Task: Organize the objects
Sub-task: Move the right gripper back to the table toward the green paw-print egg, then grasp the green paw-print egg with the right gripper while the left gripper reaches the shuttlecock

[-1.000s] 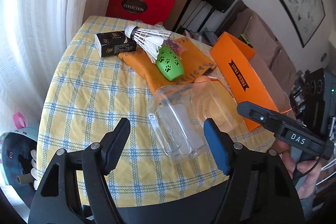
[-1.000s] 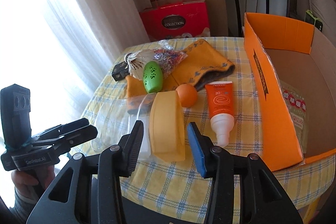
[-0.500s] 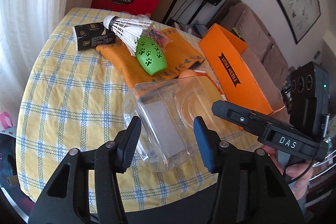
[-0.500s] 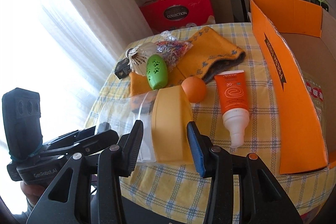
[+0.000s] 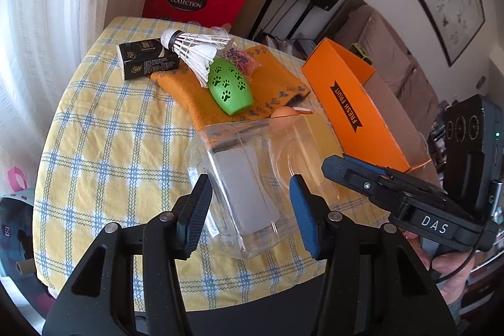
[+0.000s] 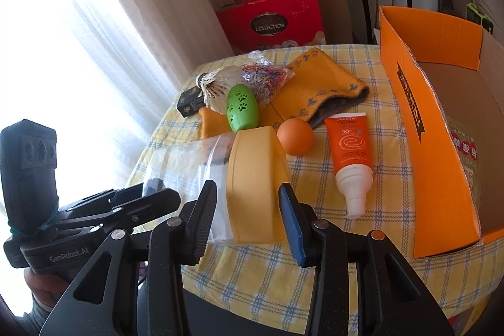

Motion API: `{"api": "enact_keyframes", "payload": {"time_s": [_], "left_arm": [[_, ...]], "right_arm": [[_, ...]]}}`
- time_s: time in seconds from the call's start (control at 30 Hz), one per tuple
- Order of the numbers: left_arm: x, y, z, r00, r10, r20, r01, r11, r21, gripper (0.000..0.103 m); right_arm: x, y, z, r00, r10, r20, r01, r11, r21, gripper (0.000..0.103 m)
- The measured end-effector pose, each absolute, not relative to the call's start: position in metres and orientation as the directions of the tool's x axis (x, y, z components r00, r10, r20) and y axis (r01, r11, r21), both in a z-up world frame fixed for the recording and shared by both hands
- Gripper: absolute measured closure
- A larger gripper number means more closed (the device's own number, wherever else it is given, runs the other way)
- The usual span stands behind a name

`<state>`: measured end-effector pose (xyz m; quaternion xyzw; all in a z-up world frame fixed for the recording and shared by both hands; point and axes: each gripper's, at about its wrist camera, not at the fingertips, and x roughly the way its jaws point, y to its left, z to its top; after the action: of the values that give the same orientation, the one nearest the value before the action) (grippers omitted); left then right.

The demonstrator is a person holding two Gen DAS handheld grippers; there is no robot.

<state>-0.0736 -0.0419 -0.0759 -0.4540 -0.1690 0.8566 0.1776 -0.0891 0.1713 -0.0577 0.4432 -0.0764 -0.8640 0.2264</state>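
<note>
– Checking the jar (image 5: 242,194) first: what's it look like & where is it?

– Clear plastic, squarish, w/ a wide yellow lid (image 6: 252,153). It lies on its side on the yellow-blue check tablecloth (image 5: 110,147) near the front edge, base toward your left gripper (image 5: 249,181), lid toward the orange box (image 5: 346,103).

– Your grippers?

– Left one's jaws have just been closing, and both pads now lie on the jar's base end, so you grip it at about mid width. The right gripper (image 6: 246,185) straddles the lid, jaws narrow-ish. The blue pad is at the lid's edge. Can't tell if the black one presses.

– Diff betw. the views?

– The left cam shows the jar's see-through body, a black carton (image 5: 145,62), the shuttlecock (image 5: 195,49) and your right hand (image 5: 447,270). The lid is only seen dimly thru the plastic. The right cam shows the lid full on, plus an orange ball (image 6: 295,136) touching it, a sunscreen tube (image 6: 348,147) lying cap-forward beside the box, a bag of coloured rubber bands (image 6: 264,77), and the box's inside. Both show the green paw-print case (image 5: 231,90) on the orange cloth (image 5: 189,90).

– Vs. a sec ago?

– Back then your left jaws stood much wider w/ the jar ahead of the tips; now it sits between them. In the right cam the lid looms larger betw. the fingers, and your left gripper is right up at the jar.
</note>
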Motion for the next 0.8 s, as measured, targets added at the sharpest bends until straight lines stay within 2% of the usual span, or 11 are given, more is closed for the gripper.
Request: {"api": "enact_keyframes", "payload": {"time_s": [0.2, 0.33, 0.47, 0.53, 0.63, 0.73, 0.8], "left_arm": [[-0.075, -0.044, -0.079, -0.512, 0.475, -0.716, -0.15, -0.869, -0.471, 0.056], [-0.079, -0.056, -0.072, -0.534, 0.457, -0.711, -0.13, -0.875, -0.466, 0.045], [-0.093, -0.073, -0.06, -0.562, 0.433, -0.704, -0.103, -0.882, -0.46, 0.039], [-0.103, -0.081, -0.054, -0.574, 0.425, -0.7, -0.088, -0.882, -0.463, 0.029], [-0.123, -0.092, -0.046, -0.585, 0.414, -0.697, -0.061, -0.88, -0.472, 0.025], [-0.144, -0.098, -0.038, -0.595, 0.405, -0.694, -0.051, -0.881, -0.47, 0.018], [-0.159, -0.099, -0.036, -0.591, 0.388, -0.707, -0.048, -0.892, -0.449, 0.018]], "right_arm": [[-0.094, 0.175, -0.065, -0.491, -0.464, -0.737, 0.31, -0.884, 0.351, 0.062], [-0.099, 0.181, -0.056, -0.515, -0.448, -0.731, 0.3, -0.893, 0.336, 0.062], [-0.108, 0.182, -0.043, -0.536, -0.431, -0.726, 0.3, -0.901, 0.314, 0.059], [-0.116, 0.178, -0.037, -0.544, -0.427, -0.723, 0.308, -0.903, 0.301, 0.057], [-0.13, 0.17, -0.032, -0.543, -0.421, -0.727, 0.322, -0.904, 0.282, 0.051], [-0.146, 0.159, -0.03, -0.535, -0.41, -0.739, 0.338, -0.905, 0.258, 0.05], [-0.159, 0.153, -0.03, -0.529, -0.4, -0.748, 0.346, -0.907, 0.241, 0.048]]}}
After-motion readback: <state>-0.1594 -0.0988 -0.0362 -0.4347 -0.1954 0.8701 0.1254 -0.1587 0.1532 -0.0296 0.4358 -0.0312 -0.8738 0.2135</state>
